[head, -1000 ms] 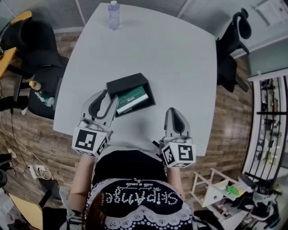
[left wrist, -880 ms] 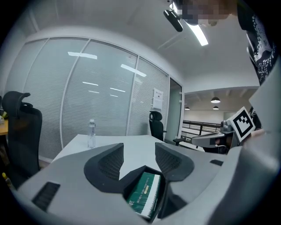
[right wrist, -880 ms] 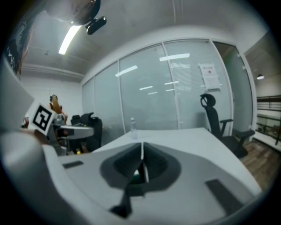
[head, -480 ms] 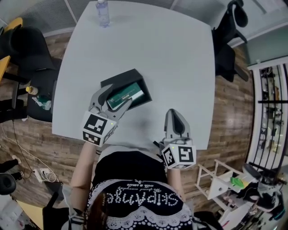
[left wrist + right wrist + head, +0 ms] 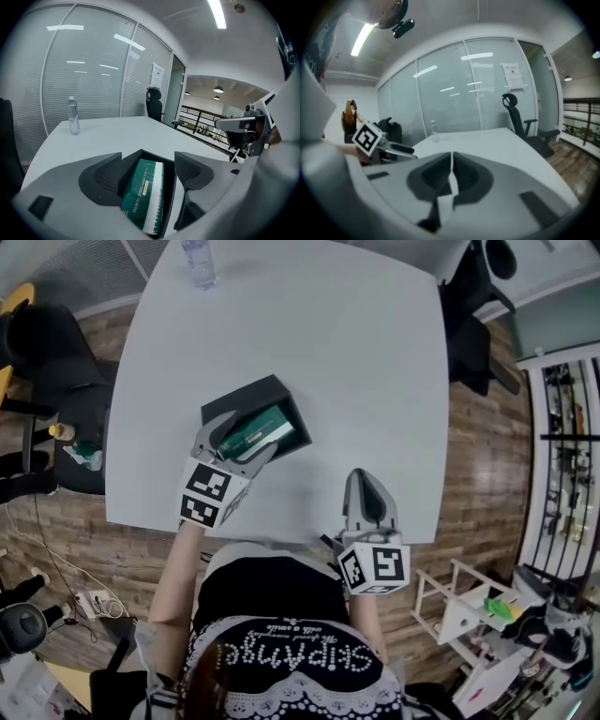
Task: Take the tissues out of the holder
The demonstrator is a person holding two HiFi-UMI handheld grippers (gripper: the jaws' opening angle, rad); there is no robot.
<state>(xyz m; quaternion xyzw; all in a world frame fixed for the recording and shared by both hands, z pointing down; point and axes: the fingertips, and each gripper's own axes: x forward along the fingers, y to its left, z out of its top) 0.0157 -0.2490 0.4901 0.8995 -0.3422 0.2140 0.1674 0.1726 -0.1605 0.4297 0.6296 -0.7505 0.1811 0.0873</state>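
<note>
A black open-topped holder [image 5: 251,395] lies on the white table [image 5: 356,362], with a green tissue pack [image 5: 260,430] inside it. My left gripper [image 5: 236,442] is at the holder's near end, tilted downward. Its jaws have just been opening and now stand wide. In the left gripper view the green tissue pack [image 5: 143,192] lies between the jaws inside the black holder [image 5: 169,187], and the pads do not press on it. My right gripper [image 5: 365,482] hovers over the table's near edge, shut and empty; in its own view the right gripper [image 5: 451,171] shows its jaws closed together.
A clear water bottle [image 5: 195,261] stands at the table's far edge; in the left gripper view the bottle [image 5: 72,116] is far off to the left. Black office chairs stand at the left [image 5: 42,343] and at the far right [image 5: 469,296]. Glass partition walls stand beyond.
My left gripper has moved forward and down to the holder, and its jaws have opened wide around the pack's near end. The right gripper has shifted only slightly.
</note>
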